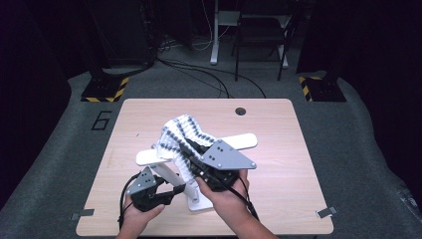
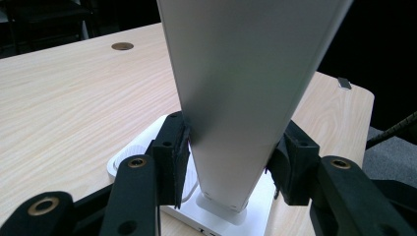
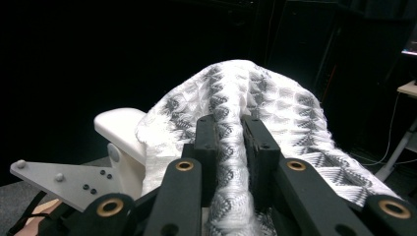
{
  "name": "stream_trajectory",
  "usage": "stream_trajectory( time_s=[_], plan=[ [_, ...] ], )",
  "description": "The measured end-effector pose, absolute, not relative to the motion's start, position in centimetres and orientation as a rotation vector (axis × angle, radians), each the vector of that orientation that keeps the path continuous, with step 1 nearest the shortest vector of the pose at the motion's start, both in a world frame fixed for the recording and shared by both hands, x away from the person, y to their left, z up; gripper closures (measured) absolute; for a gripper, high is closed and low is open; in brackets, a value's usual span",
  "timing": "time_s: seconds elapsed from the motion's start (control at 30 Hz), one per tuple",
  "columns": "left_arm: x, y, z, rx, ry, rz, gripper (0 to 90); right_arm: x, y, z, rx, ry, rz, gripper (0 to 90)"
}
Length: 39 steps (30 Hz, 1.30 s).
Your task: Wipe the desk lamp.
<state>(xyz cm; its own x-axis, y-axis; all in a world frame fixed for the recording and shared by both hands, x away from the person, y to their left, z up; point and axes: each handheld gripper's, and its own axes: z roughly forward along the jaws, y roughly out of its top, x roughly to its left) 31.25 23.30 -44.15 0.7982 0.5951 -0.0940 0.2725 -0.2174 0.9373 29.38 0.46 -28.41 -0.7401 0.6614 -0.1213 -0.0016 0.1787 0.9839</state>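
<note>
A white T-shaped stand rises from a flat base (image 1: 199,204) near the table's front, and its crossbar (image 1: 241,142) runs left to right. A white and grey patterned cloth (image 1: 180,130) is draped over the crossbar. My left gripper (image 1: 171,188) is shut on the stand's upright post (image 2: 241,98) just above the base (image 2: 135,150), a pad pressed to each side. My right gripper (image 1: 199,152) is higher, at the bar, and shut on a pinched fold of the cloth (image 3: 275,98). The right gripper (image 3: 230,132) also sees the bar's rounded end (image 3: 118,123).
The pale wooden table (image 1: 278,124) has a cable hole (image 1: 241,111) at the back and a metal clip (image 1: 326,212) at its front right edge. Beyond it are grey carpet, cables, yellow-black striped bases (image 1: 107,89) and a metal frame (image 1: 261,35).
</note>
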Motion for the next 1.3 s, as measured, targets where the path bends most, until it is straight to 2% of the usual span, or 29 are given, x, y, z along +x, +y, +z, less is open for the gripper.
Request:
stream_trajectory(
  time_s=[0.43, 1.07, 1.3],
  plan=[
    [31.2, 23.3, -44.1, 1.817, 0.673, 0.345, 54.1, 29.0, 4.7, -28.5, 0.545, 1.998, 1.621, 78.3],
    [31.2, 23.3, -44.1, 1.815, 0.674, 0.349, 54.1, 28.7, 7.5, -28.7, 0.509, 2.039, 1.644, 78.2],
    [31.0, 23.3, -44.1, 1.820, 0.687, 0.324, 54.1, 28.7, 7.4, -28.6, 0.484, 2.034, 1.631, 78.5]
  ],
)
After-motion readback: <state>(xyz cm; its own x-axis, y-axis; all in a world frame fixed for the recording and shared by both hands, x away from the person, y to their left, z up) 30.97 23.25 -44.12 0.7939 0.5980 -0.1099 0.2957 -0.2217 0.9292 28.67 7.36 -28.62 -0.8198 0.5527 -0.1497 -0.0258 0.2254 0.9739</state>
